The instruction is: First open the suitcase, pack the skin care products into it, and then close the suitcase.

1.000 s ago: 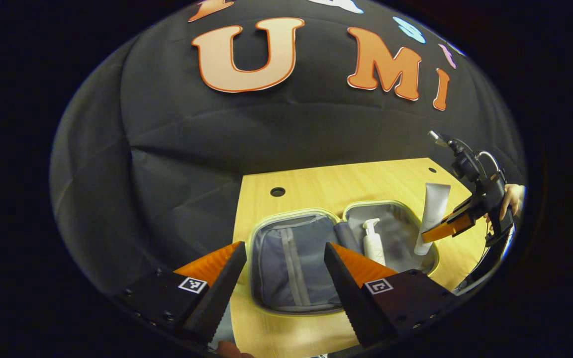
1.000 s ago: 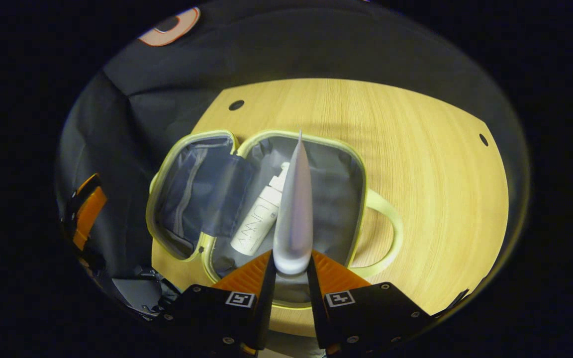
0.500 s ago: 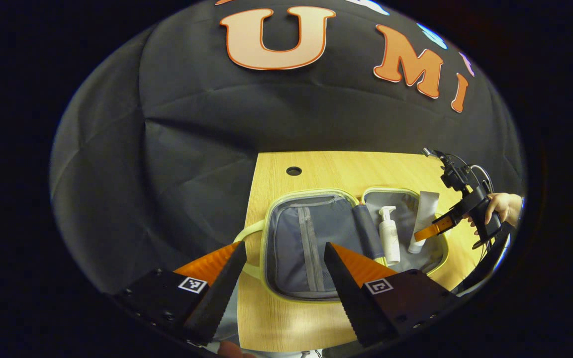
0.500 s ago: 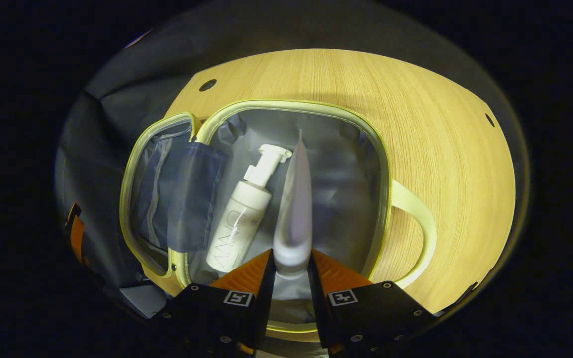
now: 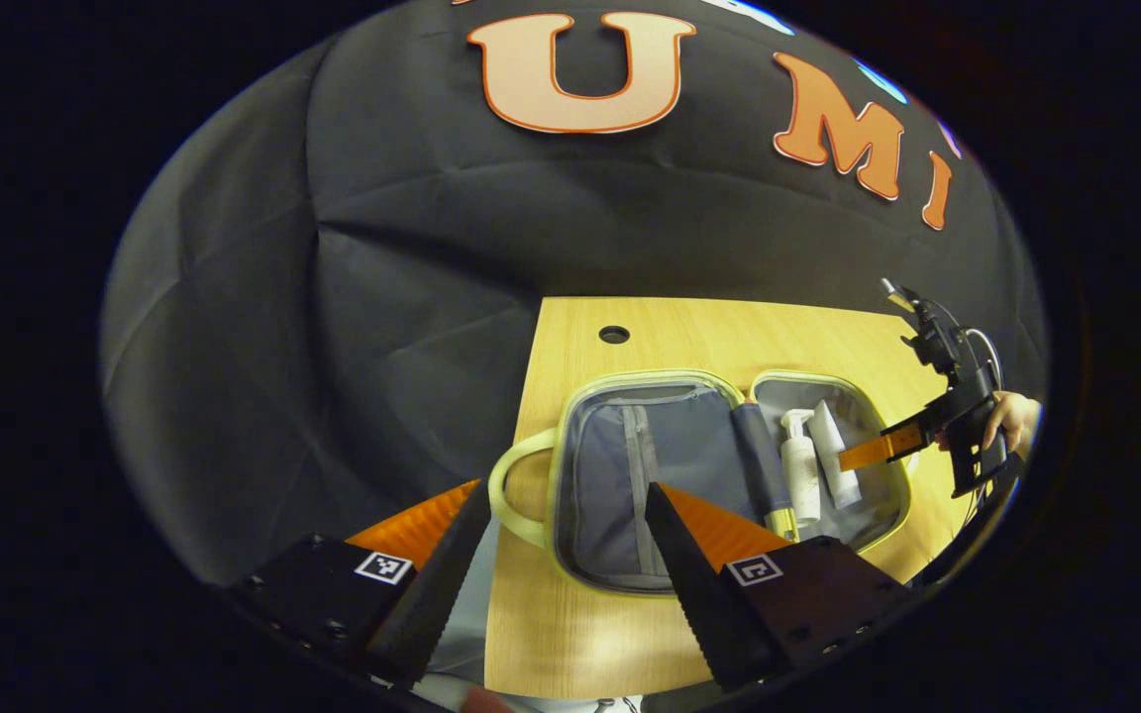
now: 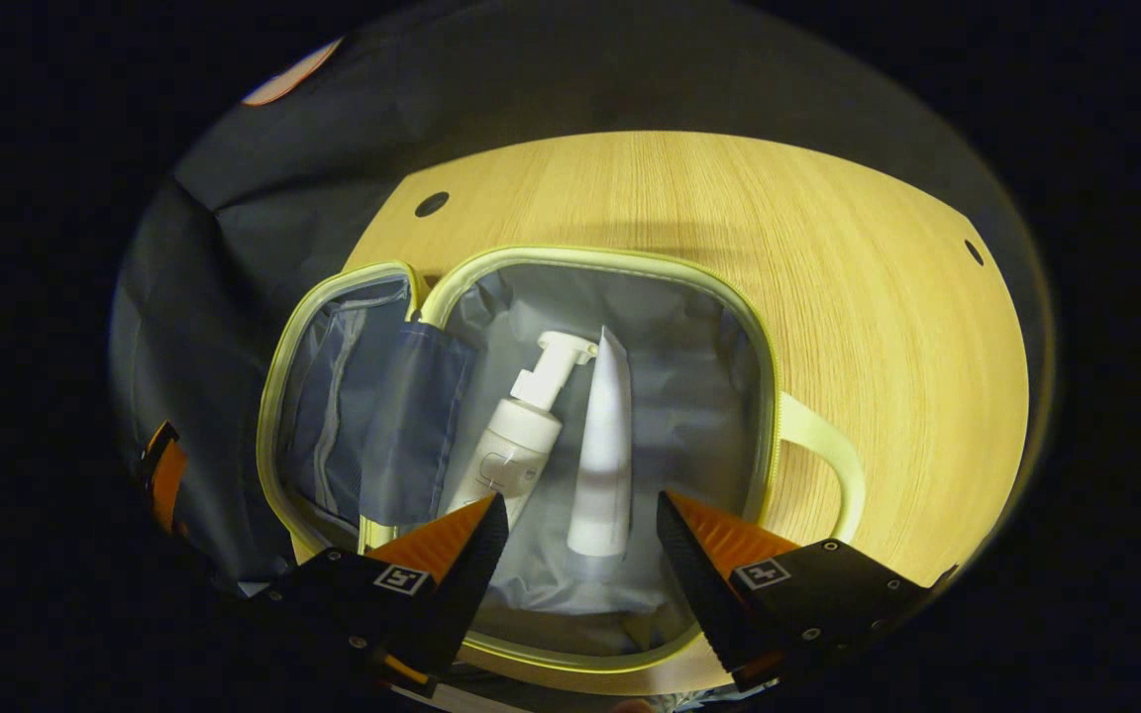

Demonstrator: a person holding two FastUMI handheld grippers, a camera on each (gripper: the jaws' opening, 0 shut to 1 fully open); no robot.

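A pale-green zip suitcase (image 6: 778, 327) with grey fabric lining lies open flat on the light wooden table (image 6: 878, 297). In its right half a white pump bottle (image 6: 516, 451) and a white squeeze tube (image 6: 602, 446) lie side by side. The right gripper (image 6: 580, 535) hovers over the tube's cap end, fingers wide and empty. The left gripper (image 5: 566, 535) hangs near the suitcase's looped handle (image 5: 509, 490), fingers wide apart, holding nothing.

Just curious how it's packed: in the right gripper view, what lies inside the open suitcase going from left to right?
Zipped mesh lining → dark fabric flap → white pump bottle → white tube → pale carry handle.
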